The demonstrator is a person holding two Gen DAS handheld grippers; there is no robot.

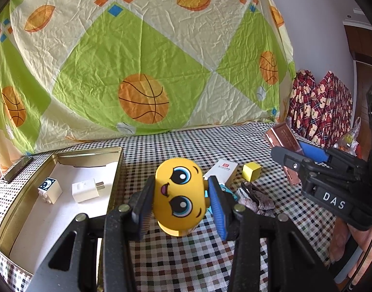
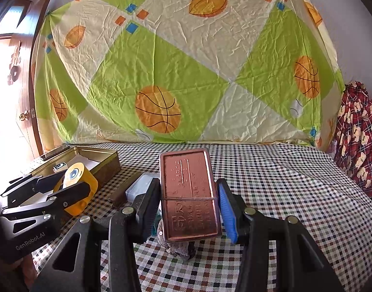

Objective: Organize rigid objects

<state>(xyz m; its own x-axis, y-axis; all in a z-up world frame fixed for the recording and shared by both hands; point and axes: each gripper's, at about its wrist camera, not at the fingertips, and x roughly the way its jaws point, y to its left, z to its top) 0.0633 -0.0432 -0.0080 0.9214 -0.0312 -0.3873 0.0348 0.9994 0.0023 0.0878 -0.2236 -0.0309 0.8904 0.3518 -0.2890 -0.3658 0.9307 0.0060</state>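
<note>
Two items sit in my tin [image 1: 64,154]; left gripper [image 1: 180,203] clamps yellow toy [image 1: 178,194], right gripper [image 2: 189,209] clamps copper case [image 2: 188,192]; yellow cube [image 1: 251,171], white box [image 1: 221,170] remain.

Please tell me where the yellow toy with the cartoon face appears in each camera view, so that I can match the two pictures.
Left wrist view: the yellow toy is at lower centre, between the left gripper's pads.
Right wrist view: the yellow toy is at the left edge, seen from the side, in that same gripper.
Shared landmark: the open gold tin beside the toy.
</note>
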